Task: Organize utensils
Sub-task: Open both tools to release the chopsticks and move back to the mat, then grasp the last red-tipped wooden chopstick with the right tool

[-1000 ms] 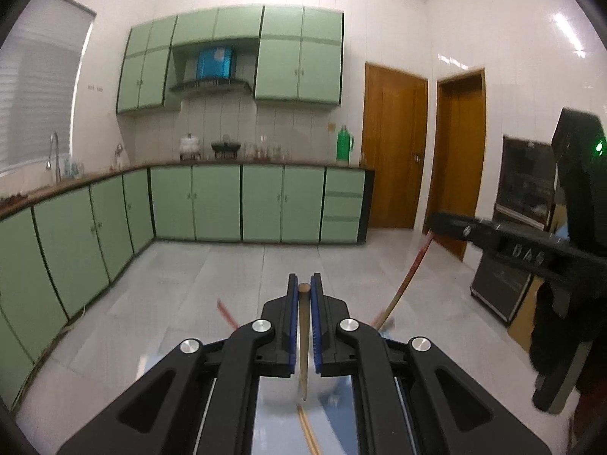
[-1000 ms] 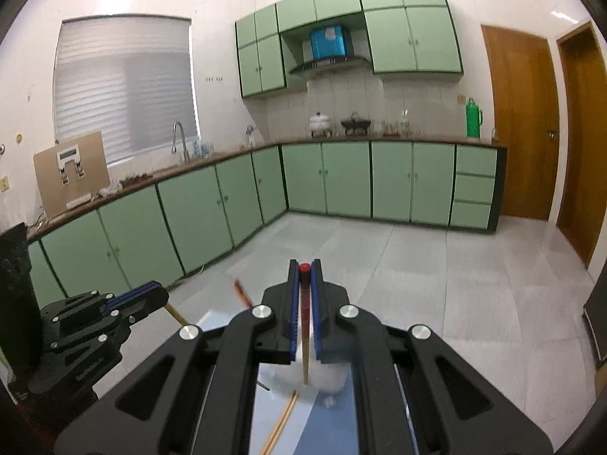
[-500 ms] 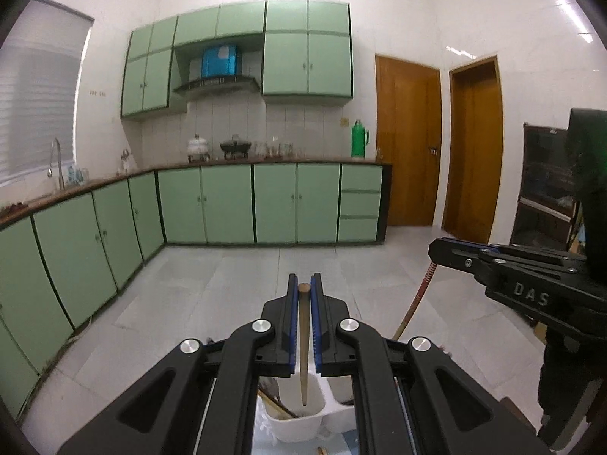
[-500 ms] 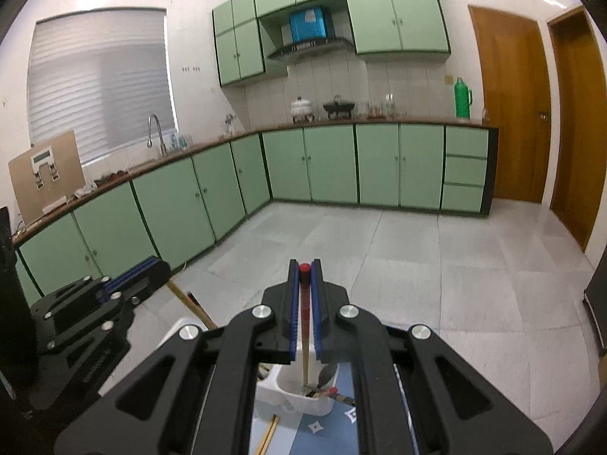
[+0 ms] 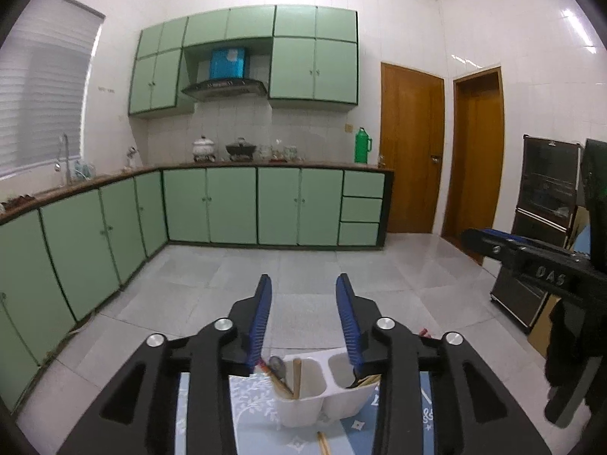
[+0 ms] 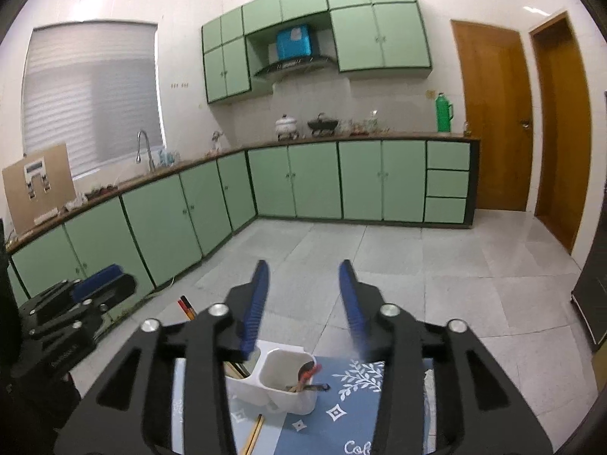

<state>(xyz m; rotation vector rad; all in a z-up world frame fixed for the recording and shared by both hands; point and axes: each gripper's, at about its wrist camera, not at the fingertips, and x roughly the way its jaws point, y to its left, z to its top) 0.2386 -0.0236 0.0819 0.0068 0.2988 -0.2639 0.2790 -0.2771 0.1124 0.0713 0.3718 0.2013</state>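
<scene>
A white two-compartment utensil holder [image 5: 320,394] stands on a blue patterned cloth [image 5: 258,417]; it also shows in the right wrist view [image 6: 279,386]. My left gripper [image 5: 304,316] is open and empty above it. A wooden chopstick [image 5: 296,377] stands in its left compartment. My right gripper [image 6: 303,303] is open and empty above the holder. A red-tipped chopstick [image 6: 309,373] rests in the holder's right compartment. Each gripper shows at the edge of the other's view.
A loose pair of chopsticks [image 6: 253,436] lies on the cloth in front of the holder. Green kitchen cabinets [image 5: 235,204] line the far and left walls. A dark oven unit [image 5: 546,204] stands at the right. Tiled floor lies beyond the table.
Both grippers have opened and let go of their chopsticks, which now sit in the holder. Both have risen a little over the holder.
</scene>
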